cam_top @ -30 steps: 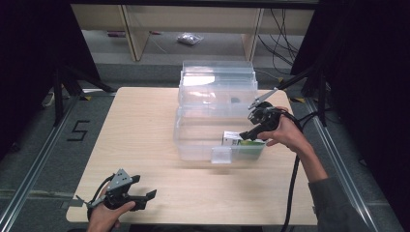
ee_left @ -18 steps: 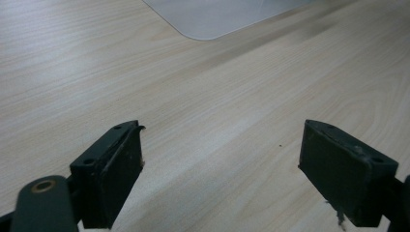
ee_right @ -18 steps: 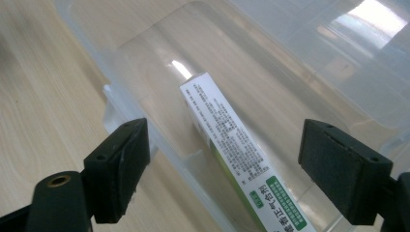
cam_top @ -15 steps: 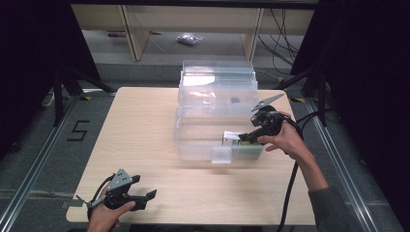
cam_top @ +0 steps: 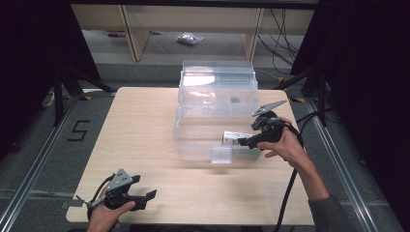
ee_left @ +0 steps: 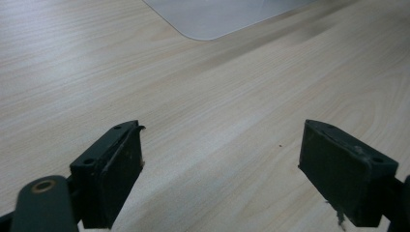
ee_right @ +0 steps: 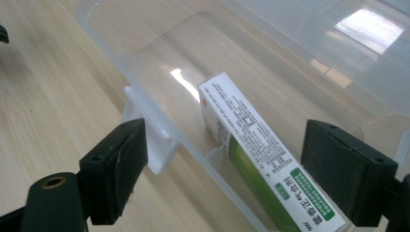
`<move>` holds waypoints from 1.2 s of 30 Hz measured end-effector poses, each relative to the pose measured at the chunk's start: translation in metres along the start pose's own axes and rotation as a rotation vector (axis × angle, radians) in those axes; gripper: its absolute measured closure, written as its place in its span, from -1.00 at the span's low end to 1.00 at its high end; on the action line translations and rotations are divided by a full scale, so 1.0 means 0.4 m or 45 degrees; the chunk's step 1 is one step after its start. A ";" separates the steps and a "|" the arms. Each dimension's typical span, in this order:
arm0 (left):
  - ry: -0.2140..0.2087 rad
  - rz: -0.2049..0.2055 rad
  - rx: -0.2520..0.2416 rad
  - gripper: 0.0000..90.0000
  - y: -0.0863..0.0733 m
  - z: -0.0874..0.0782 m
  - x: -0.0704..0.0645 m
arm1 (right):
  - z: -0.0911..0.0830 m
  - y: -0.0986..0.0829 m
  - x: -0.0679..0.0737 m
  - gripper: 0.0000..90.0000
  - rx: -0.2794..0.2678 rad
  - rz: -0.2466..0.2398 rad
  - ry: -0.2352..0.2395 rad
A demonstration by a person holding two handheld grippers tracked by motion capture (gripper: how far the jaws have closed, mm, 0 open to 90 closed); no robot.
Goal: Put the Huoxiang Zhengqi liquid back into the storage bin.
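Box (ee_right: 261, 164) lies in the clear bin (cam_top: 193, 140), end cut off; both grippers' fingers gape empty.

Both hand-held grippers (cam_top: 145, 197) (cam_top: 246, 141) agape

This looks like a lab or recording workspace rather than a home. A plain light-wood table (cam_top: 145, 145) stands alone on a grey floor, and everything else is placed around it. Left of the table, a "5" marking (cam_top: 77, 130) is laid on the floor beside metal rails (cam_top: 29, 179). Dark curtains (cam_top: 29, 72) hang on both sides of the table. Beyond the table's far edge stands bare wooden shelving (cam_top: 193, 19), with loose black cables (cam_top: 283, 29) hanging at its right end.
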State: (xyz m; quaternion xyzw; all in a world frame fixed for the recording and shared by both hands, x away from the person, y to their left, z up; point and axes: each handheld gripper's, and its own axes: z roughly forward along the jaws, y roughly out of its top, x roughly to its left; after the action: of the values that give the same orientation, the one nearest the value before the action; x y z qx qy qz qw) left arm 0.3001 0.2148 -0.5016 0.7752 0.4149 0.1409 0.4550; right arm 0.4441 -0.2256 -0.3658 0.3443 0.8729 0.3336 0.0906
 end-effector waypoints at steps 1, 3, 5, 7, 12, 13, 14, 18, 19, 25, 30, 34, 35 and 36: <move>0.000 0.000 0.000 -0.67 0.000 0.000 0.000 | 0.003 -0.004 0.004 -0.60 -0.015 -0.008 -0.014; 0.000 0.000 -0.001 -0.67 0.000 0.000 0.000 | 0.005 -0.009 0.008 -0.61 -0.036 -0.025 -0.008; 0.000 0.001 0.001 -0.67 0.000 0.000 0.000 | 0.001 -0.012 0.011 -0.61 -0.015 -0.035 0.002; 0.000 0.001 0.001 -0.67 0.000 0.000 0.000 | -0.001 -0.015 0.017 -0.62 -0.019 -0.026 0.015; 0.000 0.000 -0.001 -0.67 0.001 0.000 -0.001 | -0.007 -0.022 0.025 -0.62 -0.024 -0.011 -0.003; 0.000 0.000 -0.001 -0.67 0.000 0.000 0.000 | -0.001 -0.026 0.026 -0.62 -0.051 -0.025 0.002; 0.001 0.001 0.000 -0.67 0.000 -0.001 0.000 | -0.005 -0.027 0.030 -0.62 -0.034 -0.002 0.009; 0.000 0.002 0.001 -0.67 0.000 0.000 0.000 | -0.008 -0.031 0.035 -0.62 -0.033 -0.017 0.018; 0.000 0.000 -0.001 -0.67 0.000 0.000 0.000 | -0.008 -0.031 0.035 -0.62 -0.033 -0.017 0.018; 0.000 0.001 0.000 -0.67 0.001 -0.001 -0.001 | -0.003 -0.040 0.045 -0.62 -0.062 -0.024 0.007; 0.002 0.001 -0.001 -0.67 0.001 -0.001 0.000 | -0.003 -0.046 0.051 -0.62 -0.060 -0.017 0.019; 0.001 0.001 -0.001 -0.67 0.001 -0.001 0.000 | -0.002 -0.056 0.056 -0.62 -0.048 -0.029 0.017; 0.002 0.000 -0.001 -0.67 0.001 -0.001 -0.001 | -0.001 -0.062 0.060 -0.62 -0.047 -0.020 0.010; 0.001 0.000 -0.001 -0.67 0.001 -0.001 -0.001 | -0.001 -0.062 0.060 -0.62 -0.047 -0.020 0.010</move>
State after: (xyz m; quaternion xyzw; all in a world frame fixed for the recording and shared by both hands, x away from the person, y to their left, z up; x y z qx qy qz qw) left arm 0.2999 0.2147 -0.5011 0.7749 0.4150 0.1416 0.4552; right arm 0.4125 -0.2234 -0.3797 0.3343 0.8696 0.3504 0.0961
